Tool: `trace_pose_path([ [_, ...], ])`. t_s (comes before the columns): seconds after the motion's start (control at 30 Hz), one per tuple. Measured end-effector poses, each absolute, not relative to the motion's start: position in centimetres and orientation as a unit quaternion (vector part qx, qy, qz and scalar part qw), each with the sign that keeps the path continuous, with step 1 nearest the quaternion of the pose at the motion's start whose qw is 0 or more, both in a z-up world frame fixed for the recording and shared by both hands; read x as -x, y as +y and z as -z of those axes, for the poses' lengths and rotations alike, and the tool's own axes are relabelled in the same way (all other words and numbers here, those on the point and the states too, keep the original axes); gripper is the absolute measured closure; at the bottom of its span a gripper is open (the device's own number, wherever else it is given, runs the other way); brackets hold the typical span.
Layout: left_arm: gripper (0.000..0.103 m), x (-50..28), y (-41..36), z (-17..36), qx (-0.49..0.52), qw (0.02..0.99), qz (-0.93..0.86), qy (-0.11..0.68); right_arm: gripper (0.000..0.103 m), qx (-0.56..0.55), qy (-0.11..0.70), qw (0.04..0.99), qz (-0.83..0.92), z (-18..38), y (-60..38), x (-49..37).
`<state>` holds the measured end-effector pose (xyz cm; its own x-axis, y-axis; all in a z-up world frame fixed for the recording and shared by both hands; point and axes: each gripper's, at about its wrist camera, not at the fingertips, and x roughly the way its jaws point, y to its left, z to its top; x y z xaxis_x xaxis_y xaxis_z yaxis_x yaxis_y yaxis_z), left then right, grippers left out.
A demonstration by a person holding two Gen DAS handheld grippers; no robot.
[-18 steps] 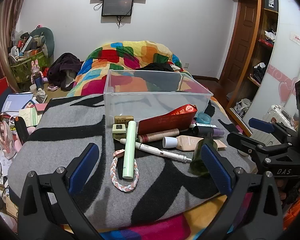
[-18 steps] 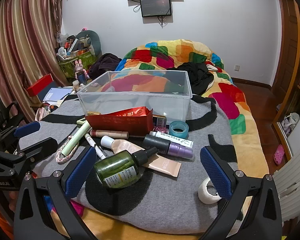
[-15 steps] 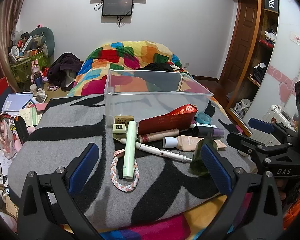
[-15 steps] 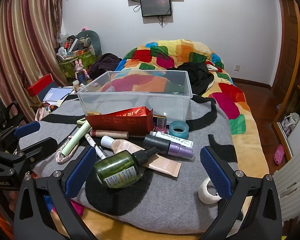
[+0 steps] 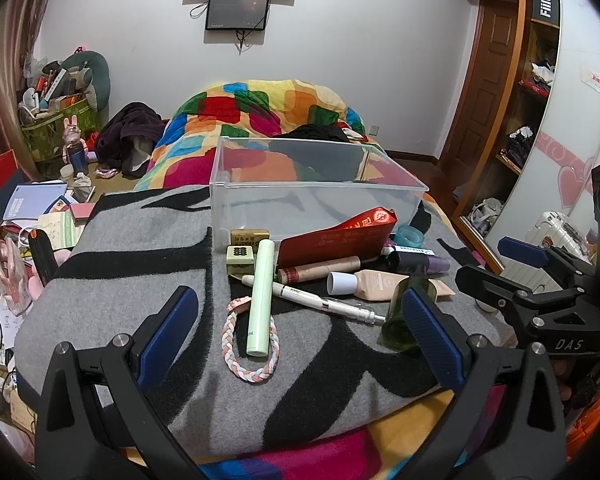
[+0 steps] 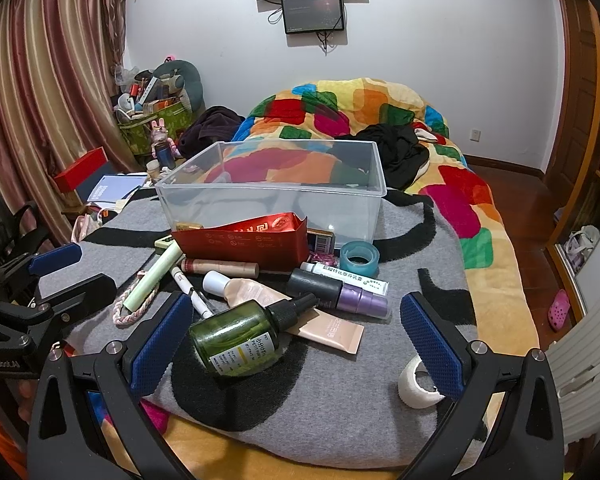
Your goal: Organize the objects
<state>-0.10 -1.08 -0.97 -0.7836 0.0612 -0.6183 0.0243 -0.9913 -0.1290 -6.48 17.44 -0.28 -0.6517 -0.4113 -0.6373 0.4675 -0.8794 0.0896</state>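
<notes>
Holding both tools low over the near edge of the bed, you have your left gripper (image 5: 300, 328) and your right gripper (image 6: 296, 334) with jaws spread wide and nothing between them. Nearest your right gripper, at about 11 o'clock from it, the green bottle (image 6: 240, 336) lies on its side on the grey and black blanket (image 6: 332, 392), its black cap over the beige tube (image 6: 300, 316). At 4 o'clock from the bottle a white tape roll (image 6: 416, 384) sits near the blanket's edge. Ahead of your left gripper the pale green stick (image 5: 260, 296) lies across the braided bracelet (image 5: 244, 352), with the white pen (image 5: 316, 300) crossing just behind at 2 o'clock. Farther on come the black and purple bottle (image 6: 340, 294), the teal tape roll (image 6: 359, 257) and the red packet (image 6: 244, 240), which leans against the clear bin (image 6: 272, 196). The bin stands open at 12 o'clock, with the colourful quilt (image 6: 380, 104) beyond it.
</notes>
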Motion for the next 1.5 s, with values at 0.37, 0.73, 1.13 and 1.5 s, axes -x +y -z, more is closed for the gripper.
trace_pose_path([
  [0.37,0.000,0.0,-1.2,1.1,0.330,0.009,-0.942,-0.066,0.000,-0.340,0.038,0.245,0.907,0.2,17.5,6.5],
  [0.73,0.000,0.1,-1.9,1.4,0.338,0.001,-0.938,-0.072,0.000,-0.337,0.033,0.240,0.910,-0.1,18.4,6.7],
  [1.13,0.032,0.5,-4.4,3.3,0.374,-0.033,-0.924,-0.077,0.001,-0.350,0.044,0.189,0.917,1.8,23.1,7.0],
  [1.5,0.054,3.5,-3.7,4.2,0.396,-0.003,-0.915,-0.071,0.027,-0.399,0.037,0.155,0.903,5.0,26.2,7.9],
])
